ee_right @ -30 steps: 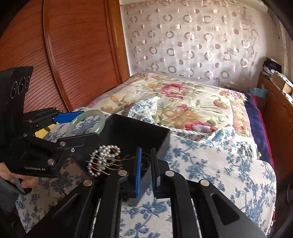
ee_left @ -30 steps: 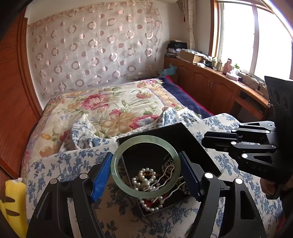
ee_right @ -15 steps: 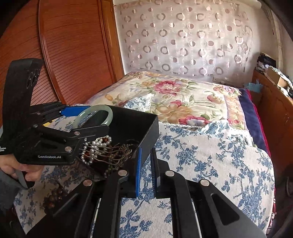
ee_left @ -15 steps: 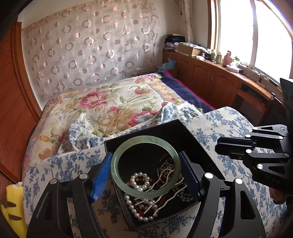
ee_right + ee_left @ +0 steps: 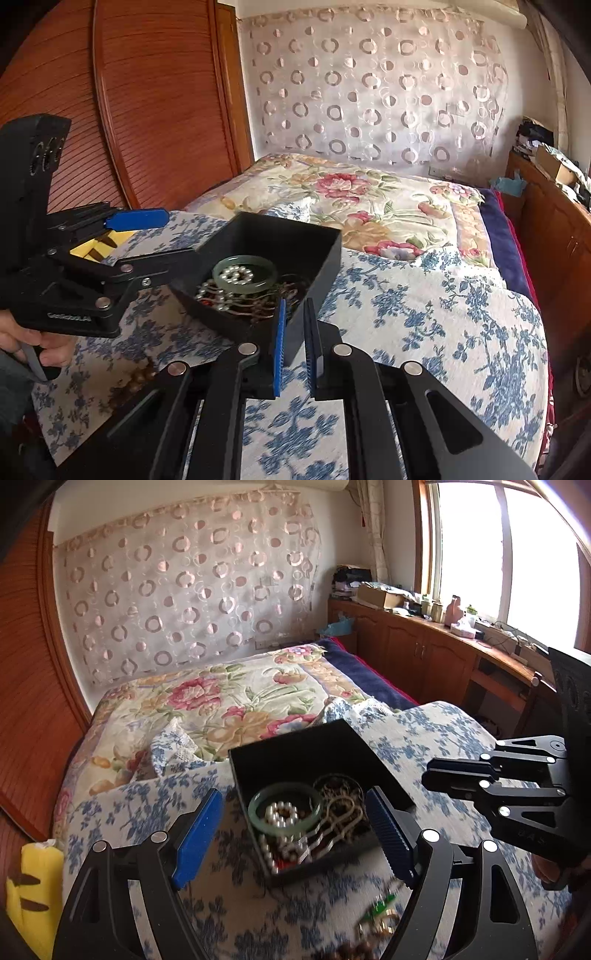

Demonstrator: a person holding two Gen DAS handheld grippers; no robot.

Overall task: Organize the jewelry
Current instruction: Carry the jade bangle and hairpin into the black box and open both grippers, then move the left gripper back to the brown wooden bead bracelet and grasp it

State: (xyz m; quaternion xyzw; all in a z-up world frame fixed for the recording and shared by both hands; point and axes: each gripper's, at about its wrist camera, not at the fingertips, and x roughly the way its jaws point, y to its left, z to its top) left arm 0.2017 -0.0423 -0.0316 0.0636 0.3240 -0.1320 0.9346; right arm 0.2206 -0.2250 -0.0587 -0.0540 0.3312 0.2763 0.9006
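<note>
The pale green jade bangle (image 5: 255,812) (image 5: 245,290) lies flat in the black box (image 5: 295,746) (image 5: 321,266), ringed around a coiled pearl bracelet (image 5: 280,814) and beside tangled chains and hairpins. My left gripper (image 5: 293,799) (image 5: 162,240) hovers just before the box. Its jaws are opening and hold nothing; the bangle rests below them. My right gripper (image 5: 295,306) (image 5: 430,775) is shut on the box's near corner wall. The box sits on a blue-flowered cloth (image 5: 424,314).
Loose pieces lie on the cloth near me: a green and gold item (image 5: 380,904) and brown beads (image 5: 351,952) (image 5: 136,376). A yellow object (image 5: 33,878) sits at the left edge. A floral quilt (image 5: 229,701) lies beyond, wooden cabinets (image 5: 424,657) to the right.
The left gripper let go of the bangle, which now lies in the box over the pearls. The left jaws widened and drew back. The box, held by the right gripper, shifted slightly.
</note>
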